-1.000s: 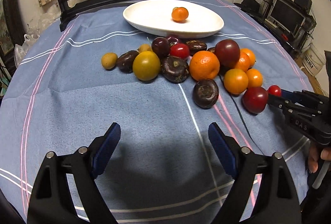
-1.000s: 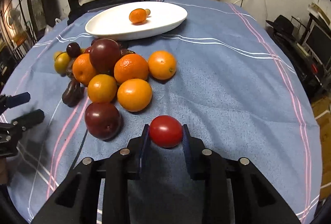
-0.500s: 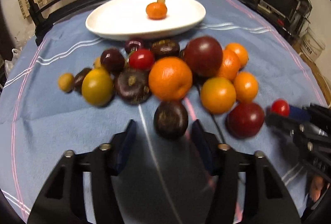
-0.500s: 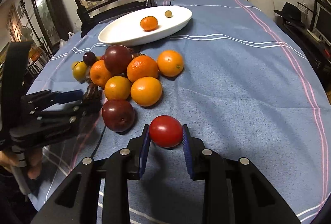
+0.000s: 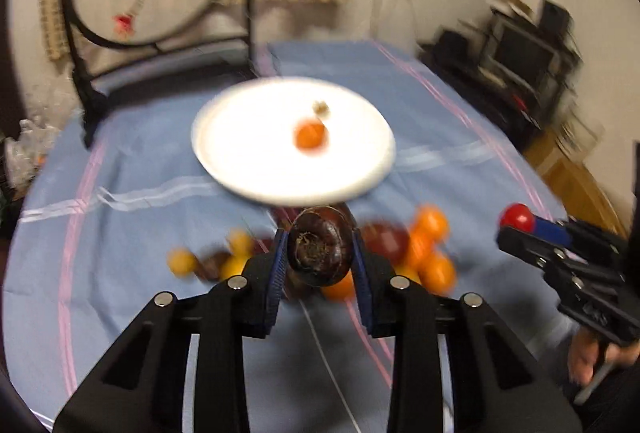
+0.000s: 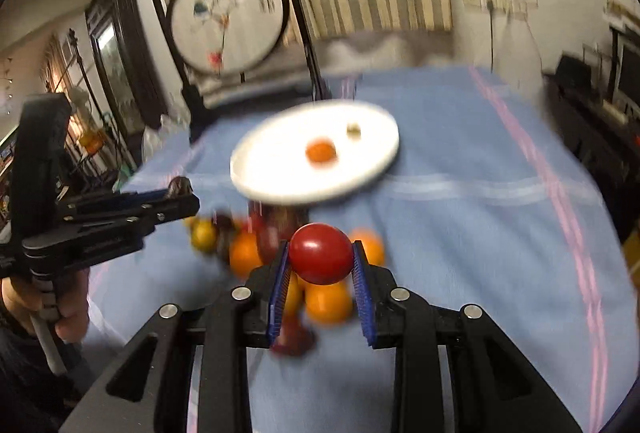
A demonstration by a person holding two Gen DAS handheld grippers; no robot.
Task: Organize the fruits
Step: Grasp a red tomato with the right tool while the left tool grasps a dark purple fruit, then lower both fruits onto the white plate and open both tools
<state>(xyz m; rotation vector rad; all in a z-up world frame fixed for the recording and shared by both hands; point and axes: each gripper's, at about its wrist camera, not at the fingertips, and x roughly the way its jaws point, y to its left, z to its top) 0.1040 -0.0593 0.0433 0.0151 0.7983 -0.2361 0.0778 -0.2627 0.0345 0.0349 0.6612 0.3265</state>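
Since a second ago: your left claw (image 5: 320,259) closed on dark purple fruit (image 5: 320,251) and lifted it off bench (image 5: 140,233); right claw (image 6: 321,269) still pinching red tomato (image 6: 321,259), now raised above fruit pile (image 6: 256,253). White plate (image 5: 240,153) holds two items: one small orange fruit (image 5: 311,138), one tiny brownish piece (image 5: 321,108). Pile too blurred to count.
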